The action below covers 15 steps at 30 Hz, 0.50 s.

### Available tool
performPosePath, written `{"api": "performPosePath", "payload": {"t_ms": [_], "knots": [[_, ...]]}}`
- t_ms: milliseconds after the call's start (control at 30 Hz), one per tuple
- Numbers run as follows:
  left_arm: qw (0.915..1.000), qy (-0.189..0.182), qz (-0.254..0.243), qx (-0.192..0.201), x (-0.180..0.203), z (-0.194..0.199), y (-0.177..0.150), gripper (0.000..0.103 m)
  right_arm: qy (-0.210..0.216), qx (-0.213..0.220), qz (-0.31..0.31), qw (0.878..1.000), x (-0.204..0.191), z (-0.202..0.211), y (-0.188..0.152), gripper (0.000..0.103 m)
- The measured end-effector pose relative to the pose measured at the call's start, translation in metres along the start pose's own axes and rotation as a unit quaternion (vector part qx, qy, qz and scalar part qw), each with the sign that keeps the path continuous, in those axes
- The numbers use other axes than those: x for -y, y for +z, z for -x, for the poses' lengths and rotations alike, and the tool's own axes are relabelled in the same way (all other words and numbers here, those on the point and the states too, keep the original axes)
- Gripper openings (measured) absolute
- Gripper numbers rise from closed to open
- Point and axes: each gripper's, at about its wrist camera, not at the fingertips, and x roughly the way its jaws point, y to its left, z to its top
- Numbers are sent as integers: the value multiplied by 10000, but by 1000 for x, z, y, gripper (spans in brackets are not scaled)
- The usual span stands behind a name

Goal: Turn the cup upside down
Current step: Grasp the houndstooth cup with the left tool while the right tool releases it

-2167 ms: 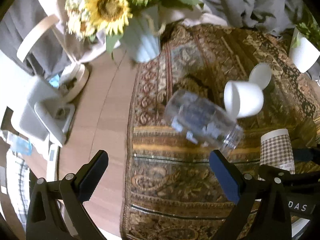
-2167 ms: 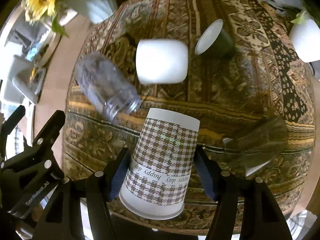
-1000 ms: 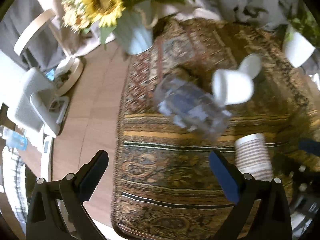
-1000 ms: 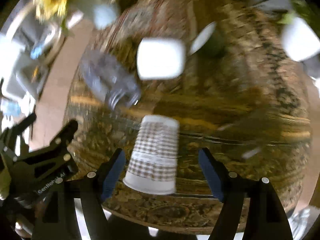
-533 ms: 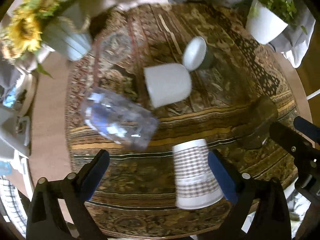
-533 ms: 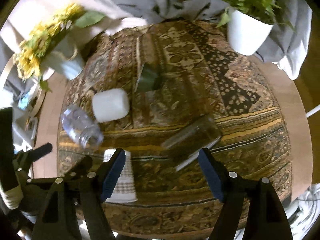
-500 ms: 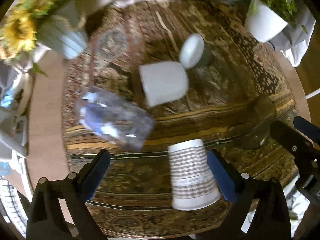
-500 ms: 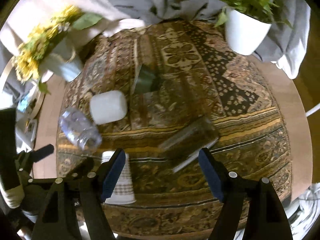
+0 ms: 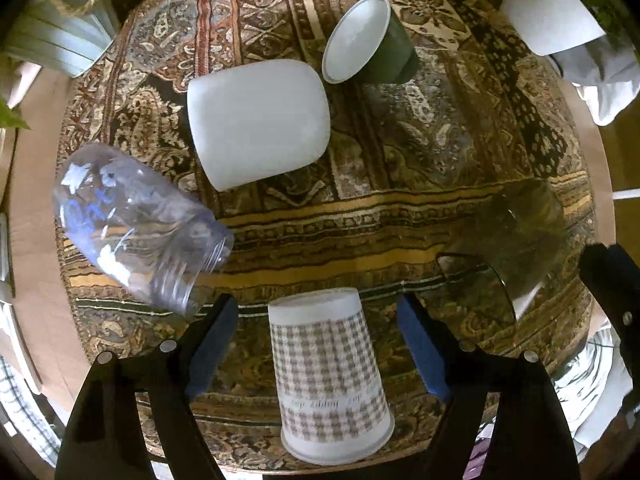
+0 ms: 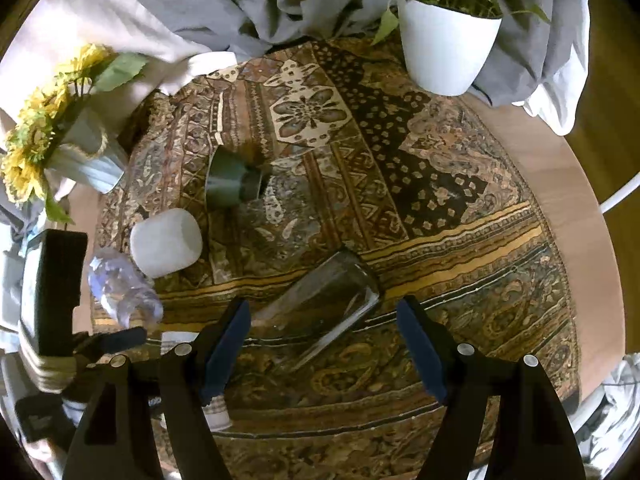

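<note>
A brown houndstooth paper cup (image 9: 330,380) stands upside down, wide rim on the patterned cloth, near the table's front edge. My left gripper (image 9: 316,344) is open, its blue pads on either side of the cup without touching it. In the right wrist view only a sliver of that cup (image 10: 216,414) shows behind the left finger. My right gripper (image 10: 324,344) is open and empty, just in front of a clear drinking glass (image 10: 320,312) that lies on its side.
On the cloth lie a clear plastic jar (image 9: 136,228), a white cup (image 9: 258,122) and a dark green cup (image 9: 372,40), all on their sides. A sunflower vase (image 10: 80,152) stands back left, a white plant pot (image 10: 446,52) back right.
My right gripper let go of the houndstooth cup and moved right to the lying glass. My left gripper swung right and now straddles the cup.
</note>
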Motion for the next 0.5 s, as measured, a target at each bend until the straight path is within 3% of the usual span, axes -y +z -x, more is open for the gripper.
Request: {"api": "performPosePath", "payload": {"t_ms": [400, 500], "knots": [[9988, -242, 290, -300, -4, -21, 0, 52, -102, -53, 14, 9999, 3, -10, -1, 75], [9989, -270, 302, -231, -5, -20, -2, 52, -86, -97, 19, 9999, 3, -13, -2, 75]]}}
